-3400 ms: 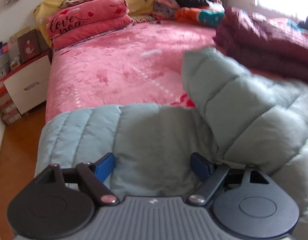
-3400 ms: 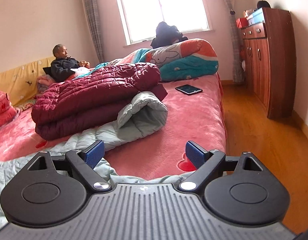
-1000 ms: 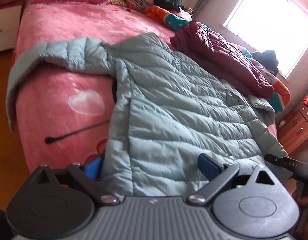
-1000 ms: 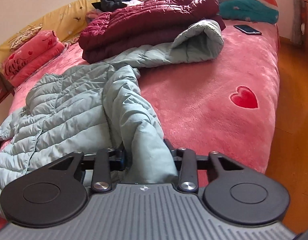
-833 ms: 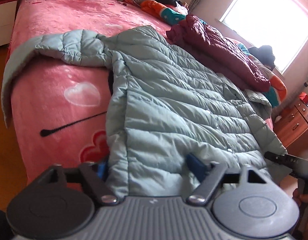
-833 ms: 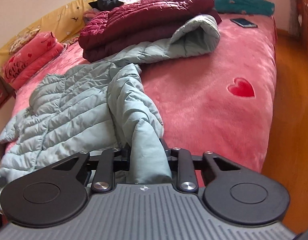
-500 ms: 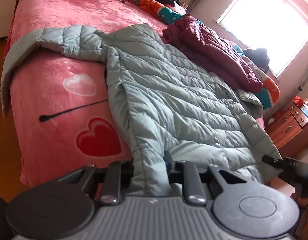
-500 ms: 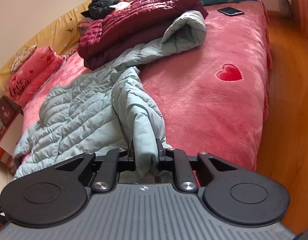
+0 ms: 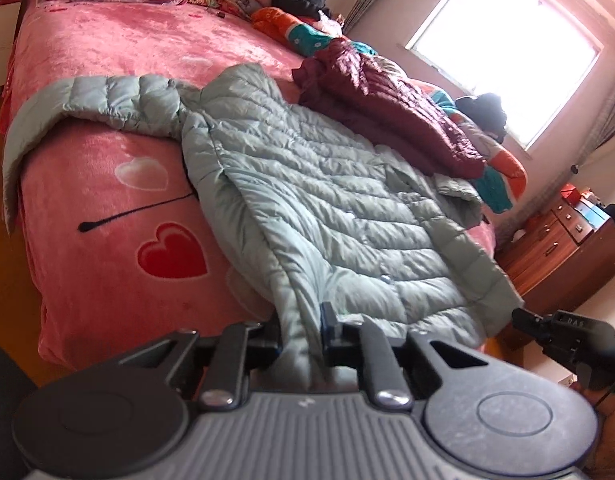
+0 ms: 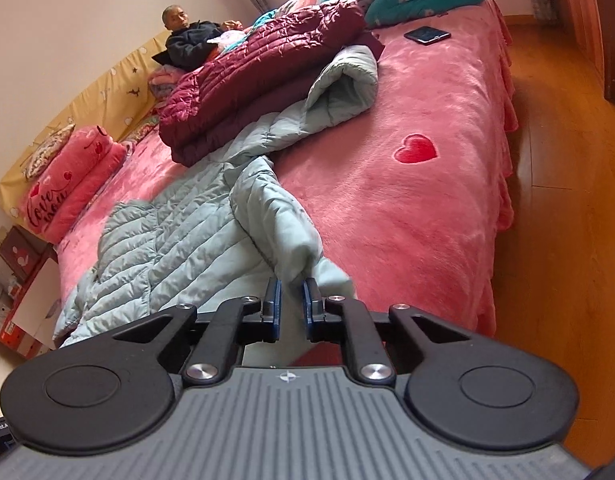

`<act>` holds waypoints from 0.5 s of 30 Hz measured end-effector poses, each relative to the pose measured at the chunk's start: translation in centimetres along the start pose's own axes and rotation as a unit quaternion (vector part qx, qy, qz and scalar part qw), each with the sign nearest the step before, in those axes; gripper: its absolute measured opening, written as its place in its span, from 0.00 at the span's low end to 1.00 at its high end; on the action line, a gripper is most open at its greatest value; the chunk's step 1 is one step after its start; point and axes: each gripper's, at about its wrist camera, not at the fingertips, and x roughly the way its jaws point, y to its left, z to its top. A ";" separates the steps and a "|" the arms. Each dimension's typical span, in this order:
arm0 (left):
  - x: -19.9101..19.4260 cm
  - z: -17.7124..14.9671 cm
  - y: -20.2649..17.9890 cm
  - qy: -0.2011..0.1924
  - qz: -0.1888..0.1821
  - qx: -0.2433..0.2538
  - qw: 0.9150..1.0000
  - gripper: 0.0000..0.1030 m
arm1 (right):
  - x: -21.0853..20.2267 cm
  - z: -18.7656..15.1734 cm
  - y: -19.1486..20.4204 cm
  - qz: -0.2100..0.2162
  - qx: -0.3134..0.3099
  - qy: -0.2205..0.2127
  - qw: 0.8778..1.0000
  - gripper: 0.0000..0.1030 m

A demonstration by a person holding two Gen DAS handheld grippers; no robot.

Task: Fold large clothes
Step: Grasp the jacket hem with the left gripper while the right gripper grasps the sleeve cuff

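Here, both grippers closing on jacket [image 9: 327,208] hem, bed [image 10: 427,208] edge.

The right claw [image 10: 291,304] is closing on the hem of the pale green puffer coat [image 10: 195,236] that is lying across the pink bed [image 10: 407,208], just beside the maroon jacket [image 10: 259,80].

Pink bed [image 9: 107,264] — coats [image 9: 327,200], perhaps phone [image 10: 426,35]

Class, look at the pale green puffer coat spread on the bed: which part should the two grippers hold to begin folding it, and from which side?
Grip the puffer coat at its hem corners, coming from the bed's foot edge. The hem overhangs there, thin and free. Both the left gripper and right gripper are closing on it.
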 end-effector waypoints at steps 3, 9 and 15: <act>-1.3 -0.4 -0.4 -0.005 -0.005 0.001 1.000 0.12 | -1.3 -0.3 -0.7 0.003 0.008 0.001 1.000 0.13; -2.8 -1.5 -1.4 -0.005 0.012 0.023 1.000 0.12 | -3.5 -1.0 -1.7 0.002 0.022 -0.011 1.000 0.13; -2.2 -1.5 -1.3 0.002 0.020 0.018 1.000 0.12 | -2.6 -0.8 -2.8 0.004 0.055 -0.006 0.998 0.26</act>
